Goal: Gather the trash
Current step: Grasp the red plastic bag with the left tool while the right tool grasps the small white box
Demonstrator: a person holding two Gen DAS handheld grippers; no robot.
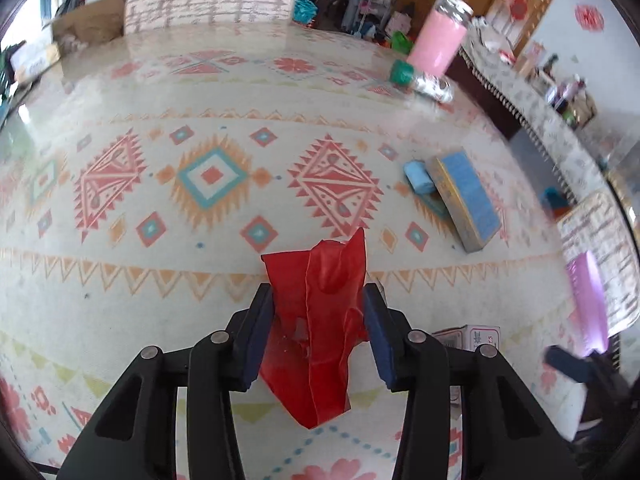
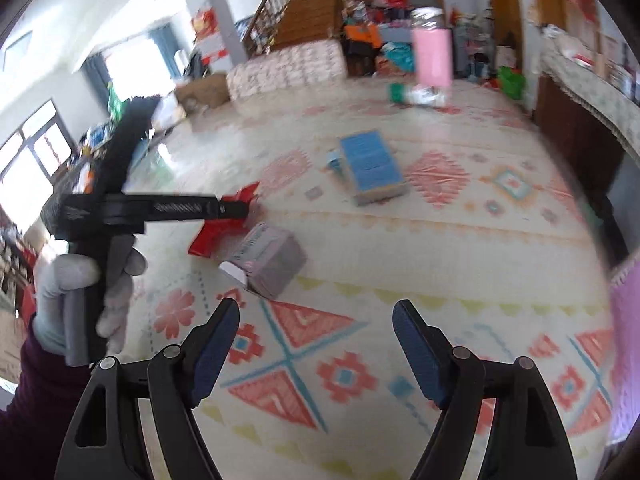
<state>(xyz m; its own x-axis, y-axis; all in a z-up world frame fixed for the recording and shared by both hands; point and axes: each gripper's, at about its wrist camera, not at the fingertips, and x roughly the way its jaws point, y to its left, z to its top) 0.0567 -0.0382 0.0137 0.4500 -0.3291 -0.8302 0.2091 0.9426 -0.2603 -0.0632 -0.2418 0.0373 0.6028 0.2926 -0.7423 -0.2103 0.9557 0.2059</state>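
A crumpled red wrapper (image 1: 320, 320) stands between the blue pads of my left gripper (image 1: 318, 292), which press on it from both sides just above the patterned floor mat (image 1: 160, 280). In the right wrist view a gloved hand (image 2: 80, 280) holds that left gripper (image 2: 236, 210) over the red wrapper (image 2: 218, 236). My right gripper (image 2: 316, 306) stands open with nothing between its fingers. A small grey box (image 2: 268, 264) lies just ahead of it, right beside the wrapper. Further off lie a blue box (image 2: 372, 164) and a light blue packet (image 1: 418, 176).
A pink container (image 1: 438, 40) with a silver top stands at the far side, with a green item (image 1: 402, 72) and crumpled foil (image 1: 434, 86) at its foot. A patterned sofa (image 1: 208, 0) closes the back. A cloth-covered cabinet (image 1: 540, 120) runs along the right.
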